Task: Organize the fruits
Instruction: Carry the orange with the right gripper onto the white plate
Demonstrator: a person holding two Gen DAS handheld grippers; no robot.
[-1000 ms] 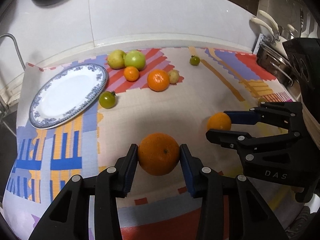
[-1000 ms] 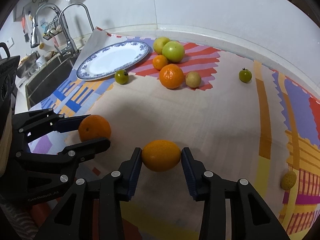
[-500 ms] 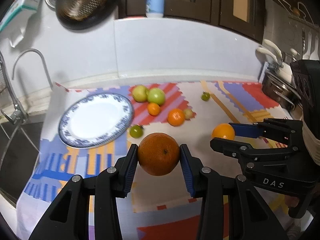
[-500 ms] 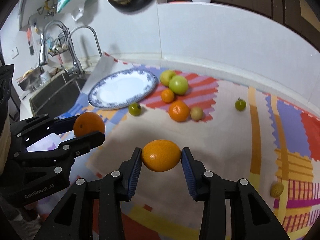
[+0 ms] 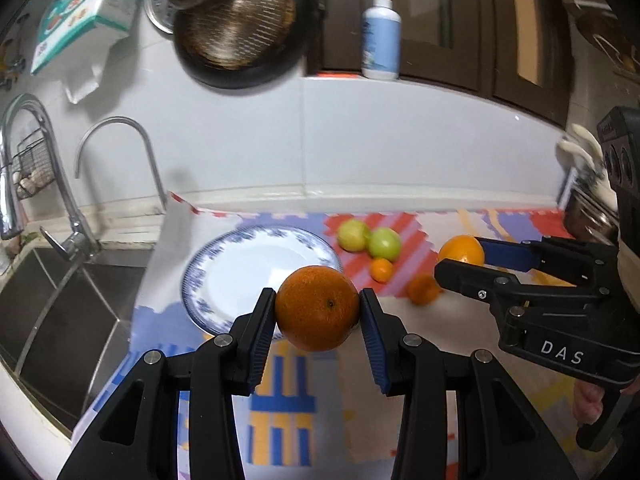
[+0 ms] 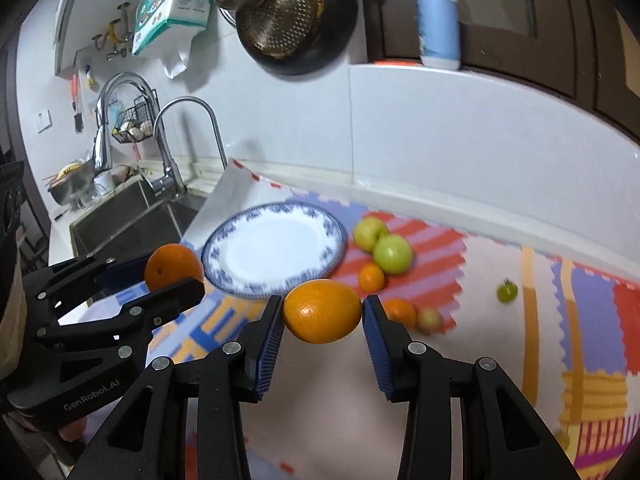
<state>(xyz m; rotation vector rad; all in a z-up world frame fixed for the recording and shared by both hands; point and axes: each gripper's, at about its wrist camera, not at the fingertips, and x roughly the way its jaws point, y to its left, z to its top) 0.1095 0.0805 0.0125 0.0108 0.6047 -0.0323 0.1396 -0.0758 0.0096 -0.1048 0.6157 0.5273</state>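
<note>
Orange fruit (image 5: 317, 307) between clamped jaws

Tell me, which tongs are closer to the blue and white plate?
Left. The left tongs hold a dark orange right over the plate's near rim. The right tongs hold a lighter orange off to the plate's right, nearer the green fruits.

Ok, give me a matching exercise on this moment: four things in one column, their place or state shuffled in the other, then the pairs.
Things:
1. darker orange
2. lighter orange
3. plate
4. pump bottle

Places or states:
A. lying bare on the patterned mat
B. clamped between the left gripper's fingers
C. standing on the ledge above the white wall
D. clamped between the right gripper's fingers

Pairs: 1-B, 2-D, 3-A, 4-C
</note>
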